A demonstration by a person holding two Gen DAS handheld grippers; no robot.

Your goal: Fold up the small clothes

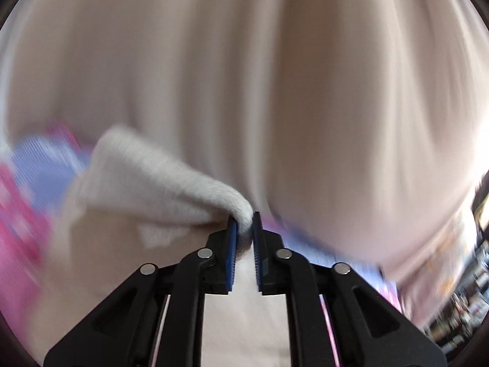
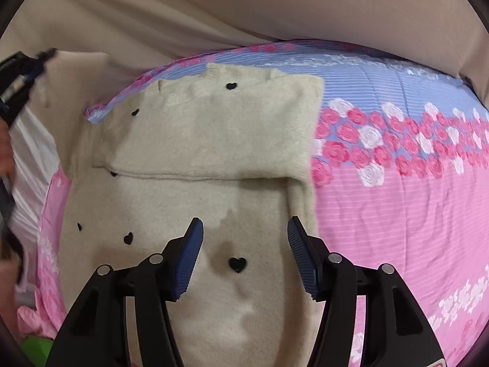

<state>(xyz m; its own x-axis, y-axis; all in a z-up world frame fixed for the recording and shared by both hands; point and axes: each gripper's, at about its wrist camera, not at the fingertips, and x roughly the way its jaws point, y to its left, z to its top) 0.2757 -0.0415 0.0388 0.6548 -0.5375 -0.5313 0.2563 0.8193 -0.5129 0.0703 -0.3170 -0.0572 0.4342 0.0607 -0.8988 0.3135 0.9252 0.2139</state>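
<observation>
A cream knit sweater (image 2: 195, 183) with small black hearts lies on a pink and blue flowered bedspread (image 2: 397, 183). One sleeve is folded across its chest. My right gripper (image 2: 244, 238) is open and empty, just above the sweater's lower body. My left gripper (image 1: 244, 232) is shut on the end of the other sleeve (image 1: 152, 180) and holds it up off the bed; that view is blurred. The left gripper also shows at the far left of the right wrist view (image 2: 21, 76), holding the lifted sleeve (image 2: 76, 70).
A beige curtain or sheet (image 2: 244, 6) hangs behind the bed and fills most of the left wrist view (image 1: 275, 76). White cloth (image 2: 30, 159) lies at the left edge of the bed. Cluttered shelves (image 1: 464, 290) show at the far right.
</observation>
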